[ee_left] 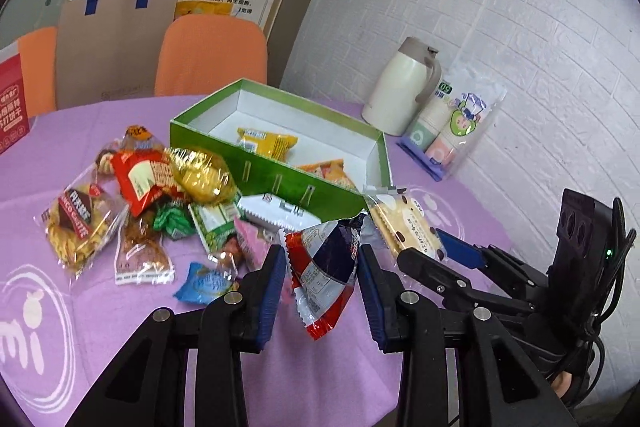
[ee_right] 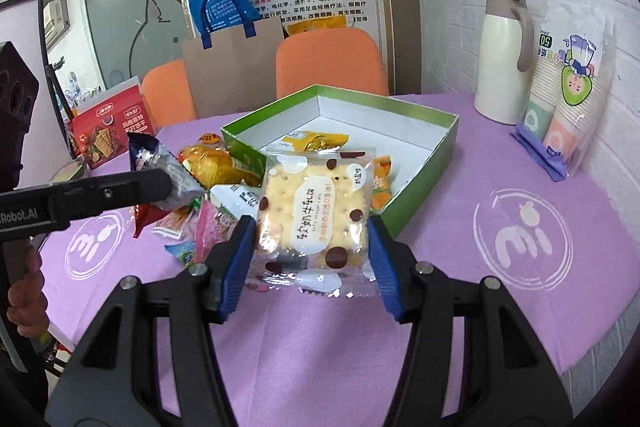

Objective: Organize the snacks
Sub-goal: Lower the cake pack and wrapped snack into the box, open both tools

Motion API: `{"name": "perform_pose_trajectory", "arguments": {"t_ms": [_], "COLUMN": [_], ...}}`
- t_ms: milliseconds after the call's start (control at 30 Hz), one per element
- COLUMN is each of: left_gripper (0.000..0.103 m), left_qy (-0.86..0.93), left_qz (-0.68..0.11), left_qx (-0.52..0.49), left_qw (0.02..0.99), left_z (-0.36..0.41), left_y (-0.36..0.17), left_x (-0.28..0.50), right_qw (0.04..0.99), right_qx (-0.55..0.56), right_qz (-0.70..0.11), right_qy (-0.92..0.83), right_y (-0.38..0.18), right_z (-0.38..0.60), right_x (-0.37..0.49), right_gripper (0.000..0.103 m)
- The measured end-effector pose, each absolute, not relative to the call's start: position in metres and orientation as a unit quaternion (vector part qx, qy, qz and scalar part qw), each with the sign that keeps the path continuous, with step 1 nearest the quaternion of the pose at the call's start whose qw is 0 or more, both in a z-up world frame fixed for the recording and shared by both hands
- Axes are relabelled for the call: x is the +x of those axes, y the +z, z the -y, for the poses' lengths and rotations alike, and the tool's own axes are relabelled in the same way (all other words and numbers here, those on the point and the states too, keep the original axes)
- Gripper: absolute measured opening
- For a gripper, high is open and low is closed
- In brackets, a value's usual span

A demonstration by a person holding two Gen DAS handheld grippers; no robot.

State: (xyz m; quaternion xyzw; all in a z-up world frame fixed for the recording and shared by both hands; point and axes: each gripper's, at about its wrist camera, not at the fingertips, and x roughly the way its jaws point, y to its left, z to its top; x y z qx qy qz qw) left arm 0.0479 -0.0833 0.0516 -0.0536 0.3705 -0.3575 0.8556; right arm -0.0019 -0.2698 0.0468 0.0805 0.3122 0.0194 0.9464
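Note:
My left gripper (ee_left: pixel 322 277) is shut on a red, white and navy snack packet (ee_left: pixel 326 271) and holds it above the purple tablecloth (ee_left: pixel 280 367). It shows from the side in the right wrist view (ee_right: pixel 160 167). My right gripper (ee_right: pixel 312 251) is shut on a clear-wrapped cracker pack (ee_right: pixel 314 219) with brown dots, held in front of the green box (ee_right: pixel 420 167). The cracker pack also shows in the left wrist view (ee_left: pixel 404 223). The open green box (ee_left: pixel 280 183) holds a yellow packet (ee_left: pixel 266 143) and an orange packet (ee_left: pixel 328 173). A pile of loose snacks (ee_left: pixel 152 203) lies left of the box.
A cream thermos (ee_left: pixel 400 87) and a sleeve of paper cups (ee_left: pixel 452 131) stand by the white brick wall at the back right. A red biscuit carton (ee_right: pixel 112 135) stands at the far left. Two orange chairs (ee_left: pixel 212 55) and a paper bag (ee_left: pixel 116 47) are behind the table.

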Motion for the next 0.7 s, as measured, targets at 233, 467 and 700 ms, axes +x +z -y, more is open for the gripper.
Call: {"name": "perform_pose_trajectory", "arguments": {"t_ms": [233, 467, 700], "left_gripper": [0.037, 0.037, 0.037], "left_qy": [-0.364, -0.358, -0.348], "left_qz": [-0.370, -0.380, -0.401], "left_qx": [-0.054, -0.037, -0.026], "left_qw": [0.853, 0.852, 0.847], "left_z": [0.116, 0.159, 0.186], "left_y": [0.075, 0.076, 0.060], "left_x": [0.092, 0.139, 0.178], "right_qw": [0.947, 0.945, 0.941], "right_qx": [0.075, 0.068, 0.066], "right_qz": [-0.311, -0.320, -0.332], "right_qy": [-0.005, -0.010, -0.006], "right_y": [0.046, 0.038, 0.025], "right_z": [0.291, 0.309, 0.316], "right_x": [0.030, 0.065, 0.094], "right_gripper": [0.058, 0.058, 0.058]}}
